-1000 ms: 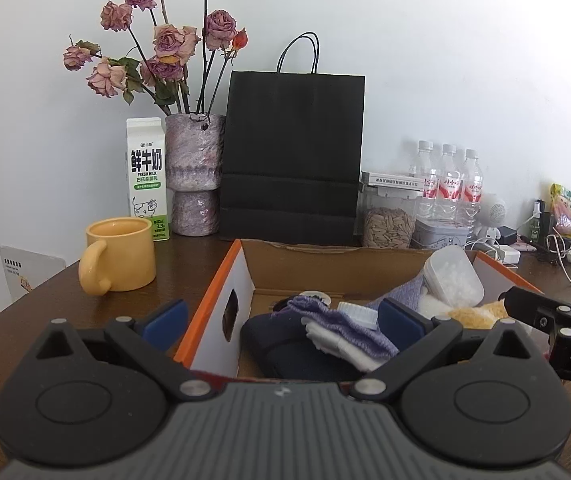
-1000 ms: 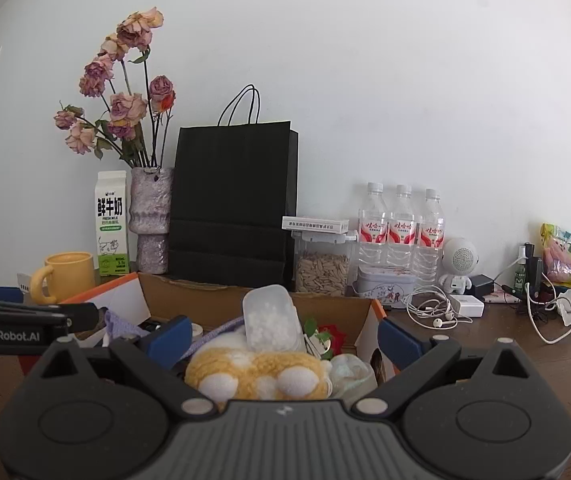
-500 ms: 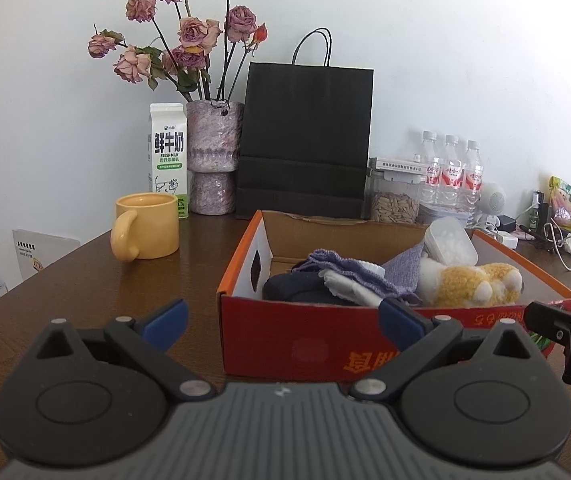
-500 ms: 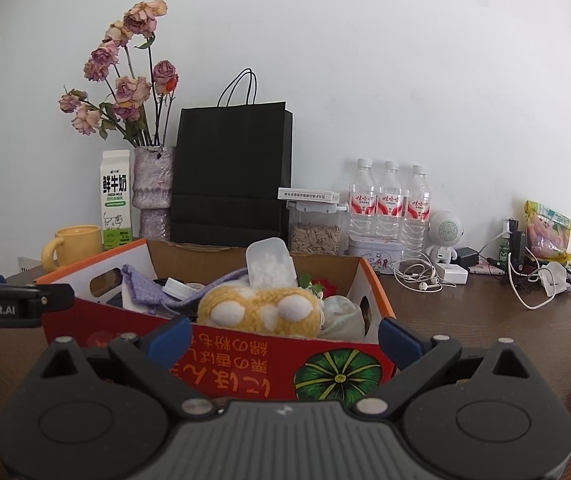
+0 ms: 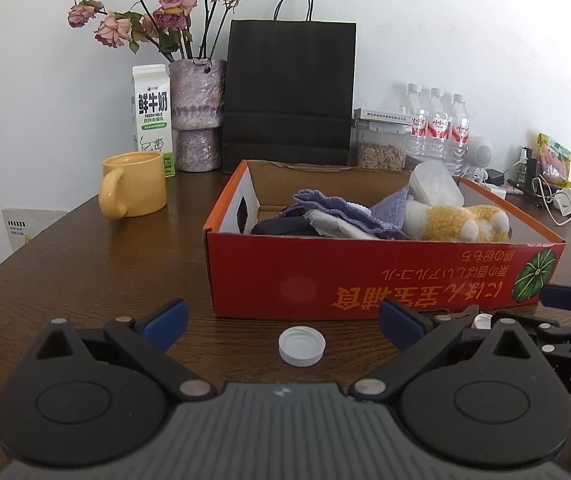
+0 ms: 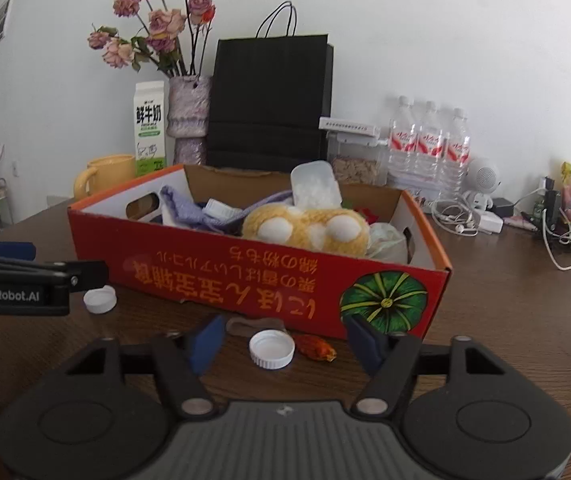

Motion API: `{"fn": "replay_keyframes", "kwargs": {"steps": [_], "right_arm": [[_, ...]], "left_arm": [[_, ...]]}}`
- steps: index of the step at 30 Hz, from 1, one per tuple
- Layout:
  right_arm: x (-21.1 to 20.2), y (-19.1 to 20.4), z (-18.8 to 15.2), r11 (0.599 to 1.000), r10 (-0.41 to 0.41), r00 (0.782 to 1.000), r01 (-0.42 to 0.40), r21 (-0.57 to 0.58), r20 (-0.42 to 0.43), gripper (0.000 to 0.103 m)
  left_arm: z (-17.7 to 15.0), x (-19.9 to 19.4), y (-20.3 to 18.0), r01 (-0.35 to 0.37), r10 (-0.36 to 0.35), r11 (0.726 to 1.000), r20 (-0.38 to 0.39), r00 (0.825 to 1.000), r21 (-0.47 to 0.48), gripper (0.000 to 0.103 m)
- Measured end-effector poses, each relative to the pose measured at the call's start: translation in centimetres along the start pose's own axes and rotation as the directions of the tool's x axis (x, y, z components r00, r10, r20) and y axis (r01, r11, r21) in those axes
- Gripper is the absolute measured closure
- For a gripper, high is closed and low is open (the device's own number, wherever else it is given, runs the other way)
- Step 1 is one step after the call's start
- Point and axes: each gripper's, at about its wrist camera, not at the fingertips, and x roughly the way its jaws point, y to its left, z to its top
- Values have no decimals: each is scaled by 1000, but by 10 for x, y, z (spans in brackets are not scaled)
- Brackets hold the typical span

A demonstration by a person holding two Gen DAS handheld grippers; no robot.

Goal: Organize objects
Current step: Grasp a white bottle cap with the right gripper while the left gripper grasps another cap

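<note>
A red cardboard box (image 5: 365, 276) (image 6: 245, 268) holds cloths, a yellow plush toy (image 6: 305, 230) and a clear plastic tub. Two white bottle caps lie on the brown table in front of it. One cap (image 5: 302, 346) lies between the fingers of my left gripper (image 5: 283, 322), which is open and clear of it. The other cap (image 6: 272, 349) lies between the fingers of my right gripper (image 6: 285, 340). Its jaws are closing, and the pads stand apart from the cap. A small orange-red scrap (image 6: 317, 347) lies just right of that cap.
A yellow mug (image 5: 133, 184), milk carton (image 5: 152, 118), vase of dried roses (image 5: 197, 114) and black paper bag (image 5: 289, 96) stand behind the box. Water bottles (image 6: 429, 144), cables and chargers (image 6: 465, 220) crowd the back right. A brown band (image 6: 253, 325) lies against the box front.
Both grippers have drawn back from over the box and sunk to the table in front of it. The two caps have come into view. The right jaws have narrowed.
</note>
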Motion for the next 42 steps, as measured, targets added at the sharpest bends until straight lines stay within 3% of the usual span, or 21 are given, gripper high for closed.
{"fn": "replay_keyframes", "kwargs": {"steps": [1,4,7,15,18,27,33,42], "right_arm": [[2,0,0,1000,5,1000,-5,3,-16,57],[13,-3,0,999,24,997,-22,28,-80,66],[23,-5,-1,999,32,990,-26,47,-139,68],[30,2,2,998,50,988,-45,40,-145,68],[31,3,3,998,57,988,-51,41,-143,76],[21,1,4,998,47,995,-43,49,-88,76],[18,2,4,998,41,997,-39,39,-70,76],[17,3,4,999,42,997,-40,35,-65,76]], "left_arm": [[0,1,0,-2,2,1000,-6,1000,-2,0],[-1,2,1,-4,4,1000,-19,1000,-5,0],[-1,4,1,-4,4,1000,-32,999,-7,0],[0,6,2,-7,6,1000,-54,999,-15,0],[-1,8,2,-9,8,1000,-70,998,-17,0],[-2,18,6,-12,8,999,-134,991,-30,0],[-3,32,7,-18,10,999,-213,977,-36,0],[-1,42,-8,-36,41,999,-232,972,23,0]]}}
